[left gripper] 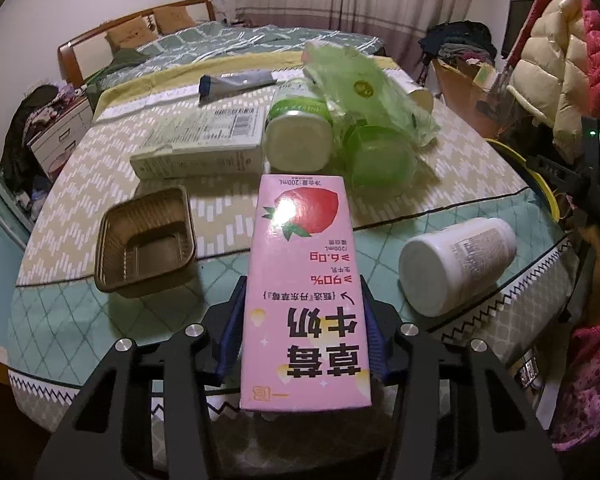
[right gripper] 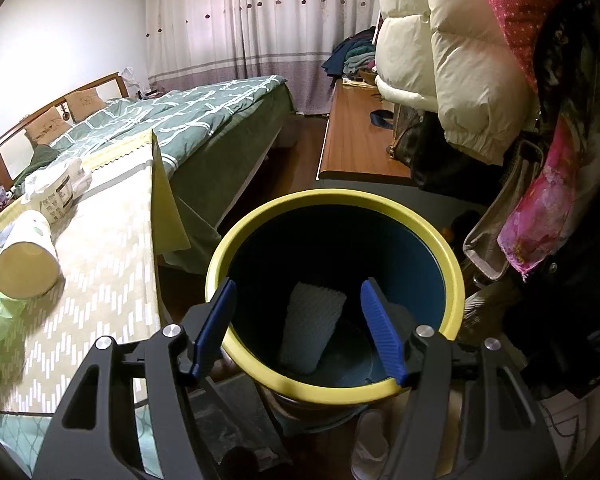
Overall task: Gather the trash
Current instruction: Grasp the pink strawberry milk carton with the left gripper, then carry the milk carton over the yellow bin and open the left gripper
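A pink strawberry milk carton [left gripper: 304, 280] lies lengthwise on the round table, and my left gripper [left gripper: 302, 296] is shut on its sides, blue pads pressed against both long faces. Beyond it lie a brown plastic tray [left gripper: 146, 240], a long white box [left gripper: 200, 144], a white bottle with green label [left gripper: 296, 132], a green cup [left gripper: 380, 160] under a crumpled green bag [left gripper: 352, 80], and a white jar [left gripper: 456, 264] on its side. My right gripper [right gripper: 298, 292] hangs open over a yellow-rimmed blue bin [right gripper: 336, 200], which has a grey ribbed item [right gripper: 312, 328] inside.
A grey tube [left gripper: 236, 84] and a paper cup [left gripper: 420, 96] lie at the table's far side; the paper cup [right gripper: 28, 256] also shows in the right wrist view. A bed [right gripper: 204, 120] stands behind, a wooden bench [right gripper: 360, 132] and hanging coats [right gripper: 460, 60] to the right.
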A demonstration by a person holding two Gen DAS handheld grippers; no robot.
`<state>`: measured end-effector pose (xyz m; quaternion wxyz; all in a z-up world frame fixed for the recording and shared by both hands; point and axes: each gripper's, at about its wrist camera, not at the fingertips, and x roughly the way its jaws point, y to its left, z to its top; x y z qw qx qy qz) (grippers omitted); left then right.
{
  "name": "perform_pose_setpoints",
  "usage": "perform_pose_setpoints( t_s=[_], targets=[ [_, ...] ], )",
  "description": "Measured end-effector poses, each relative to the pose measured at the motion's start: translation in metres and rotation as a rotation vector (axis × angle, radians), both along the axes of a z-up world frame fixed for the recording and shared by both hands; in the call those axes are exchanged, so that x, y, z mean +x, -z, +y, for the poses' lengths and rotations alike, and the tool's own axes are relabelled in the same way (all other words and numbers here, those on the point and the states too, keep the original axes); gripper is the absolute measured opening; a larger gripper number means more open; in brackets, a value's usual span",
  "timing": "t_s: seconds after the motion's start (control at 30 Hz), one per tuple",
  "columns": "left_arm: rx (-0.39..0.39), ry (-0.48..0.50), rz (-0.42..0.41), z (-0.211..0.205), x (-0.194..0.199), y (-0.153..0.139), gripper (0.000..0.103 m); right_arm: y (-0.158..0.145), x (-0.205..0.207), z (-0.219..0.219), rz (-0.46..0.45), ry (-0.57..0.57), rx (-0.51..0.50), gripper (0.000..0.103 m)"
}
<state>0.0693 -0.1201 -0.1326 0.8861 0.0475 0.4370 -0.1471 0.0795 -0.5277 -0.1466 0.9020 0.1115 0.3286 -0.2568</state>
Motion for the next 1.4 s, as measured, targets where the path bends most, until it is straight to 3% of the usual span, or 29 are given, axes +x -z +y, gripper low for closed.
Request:
perform_pose_setpoints(
  t_s=[0.33, 0.5, 0.67, 1.1, 1.4],
  targets=[
    [-0.021, 0.037, -0.142, -0.012, -0.001, -0.063, 0.050, -0.009, -0.008, -0.003, -0.029, 0.014, -0.003, 0.062],
    [-0.045, 0.148, -0.185, -0.063, 0.012, -0.089, 0.050, -0.017, -0.022, -0.017, -0.056, 0.045, 0.001, 0.064],
    [-0.070, 0.271, -0.162, -0.128, 0.027, -0.098, 0.050, -0.023, -0.041, -0.036, -0.083, 0.084, 0.007, 0.065],
    [-0.081, 0.450, -0.053, -0.296, 0.059, -0.063, 0.050, -0.023, -0.082, -0.075, -0.094, 0.149, 0.015, 0.066],
    [-0.052, 0.465, 0.024, -0.374, 0.086, -0.018, 0.051, -0.012, -0.090, -0.090, -0.078, 0.170, 0.046, 0.066]
  ],
)
